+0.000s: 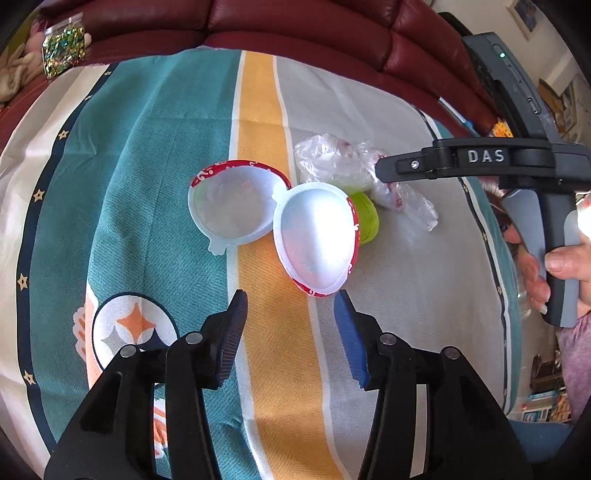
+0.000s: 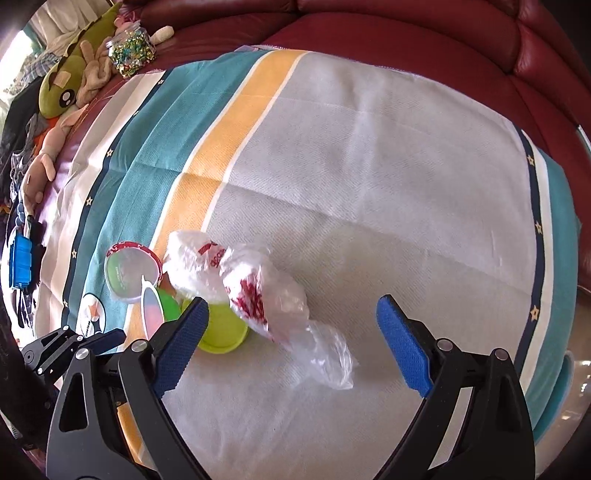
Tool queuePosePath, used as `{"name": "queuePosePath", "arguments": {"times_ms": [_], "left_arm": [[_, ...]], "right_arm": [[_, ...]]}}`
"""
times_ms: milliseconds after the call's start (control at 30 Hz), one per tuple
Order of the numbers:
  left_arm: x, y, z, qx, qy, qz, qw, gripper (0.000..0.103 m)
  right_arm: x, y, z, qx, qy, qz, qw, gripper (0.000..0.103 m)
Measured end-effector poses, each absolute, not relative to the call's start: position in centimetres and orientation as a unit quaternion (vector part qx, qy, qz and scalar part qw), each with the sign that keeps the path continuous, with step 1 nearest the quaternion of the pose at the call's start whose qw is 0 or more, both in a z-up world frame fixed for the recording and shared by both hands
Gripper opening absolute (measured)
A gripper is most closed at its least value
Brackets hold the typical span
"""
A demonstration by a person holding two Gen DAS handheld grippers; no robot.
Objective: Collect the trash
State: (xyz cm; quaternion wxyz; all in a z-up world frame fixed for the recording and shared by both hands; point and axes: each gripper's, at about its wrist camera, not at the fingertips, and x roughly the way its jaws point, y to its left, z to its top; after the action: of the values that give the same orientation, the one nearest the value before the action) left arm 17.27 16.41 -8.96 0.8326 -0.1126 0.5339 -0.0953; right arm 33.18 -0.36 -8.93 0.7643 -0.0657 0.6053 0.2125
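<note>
Woven cotton, one striped cloth (image 2: 369, 155) in teal, yellow and grey covers one red leather sofa (image 1: 295, 22). On it lie one crumpled clear plastic bag (image 2: 266, 295), two egg-shaped white plastic shells (image 1: 229, 206) with red rims, and one round green lid (image 2: 221, 328), all touching. Both tongs, left (image 1: 291, 306) and right (image 2: 291, 317), stand open and hold nothing.

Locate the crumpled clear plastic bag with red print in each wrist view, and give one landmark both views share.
Left wrist: crumpled plastic bag lies right of centre, behind the egg-shaped shells, with the right tool's tip at its edge.
Right wrist: the bag lies at lower centre, between the open fingers of the right tool, untouched.
Shared landmark: the lime green lid tucked under the bag's edge.
</note>
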Motion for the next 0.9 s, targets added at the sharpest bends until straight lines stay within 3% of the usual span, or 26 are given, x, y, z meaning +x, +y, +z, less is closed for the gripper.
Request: {"name": "queuePosePath", "arguments": {"times_ms": [167, 233, 433, 900], "left_arm": [[18.1, 17.3, -8.8, -0.124, 0.533, -0.083, 0.833, 0.051], [18.1, 17.8, -8.6, -0.124, 0.53, -0.078, 0.835, 0.052], [18.4, 17.9, -8.6, -0.123, 0.534, -0.077, 0.833, 0.058], [19.4, 15.3, -9.3, -0.12, 0.54, -0.063, 0.831, 0.058]], "right_arm": [[34.0, -0.3, -10.9, -0.029, 0.628, 0.231, 0.743, 0.061], [33.8, -0.3, -10.9, -0.023, 0.629, 0.239, 0.74, 0.04], [33.2, -1.2, -10.3, -0.024, 0.623, 0.225, 0.749, 0.035], [32.3, -7.2, -9.2, 0.011, 0.614, 0.179, 0.769, 0.035]]}}
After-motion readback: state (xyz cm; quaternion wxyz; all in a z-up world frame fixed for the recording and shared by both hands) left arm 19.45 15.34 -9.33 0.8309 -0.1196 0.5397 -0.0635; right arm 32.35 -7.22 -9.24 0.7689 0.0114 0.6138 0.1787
